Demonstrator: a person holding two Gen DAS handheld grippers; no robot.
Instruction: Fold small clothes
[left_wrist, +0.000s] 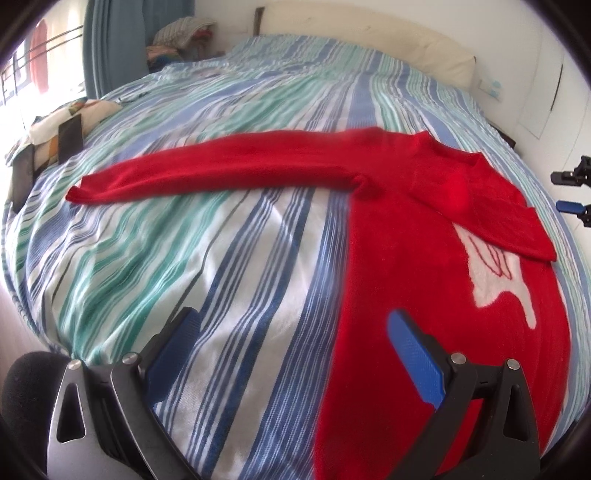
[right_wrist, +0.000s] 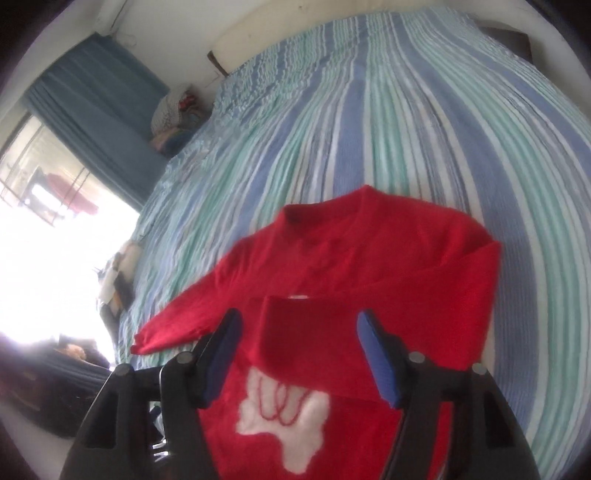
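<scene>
One sleeve (right_wrist: 369, 295) lies across the sweater (left_wrist: 424, 295) mid-bed (left_wrist: 221, 258), so both my grippers, left (left_wrist: 291, 350) and right (right_wrist: 295, 354), hang wide and empty.

Left gripper (left_wrist: 291, 332) and right gripper (right_wrist: 297, 332) both tilted downward, jaws apart, empty.

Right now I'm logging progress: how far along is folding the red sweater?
Done: one sleeve lies folded across the red sweater, its cuff above the white motif. In hand: nothing; left tool and right tool are open and empty. Left: the other sleeve stretches out on the striped bedspread, body unfolded.
</scene>
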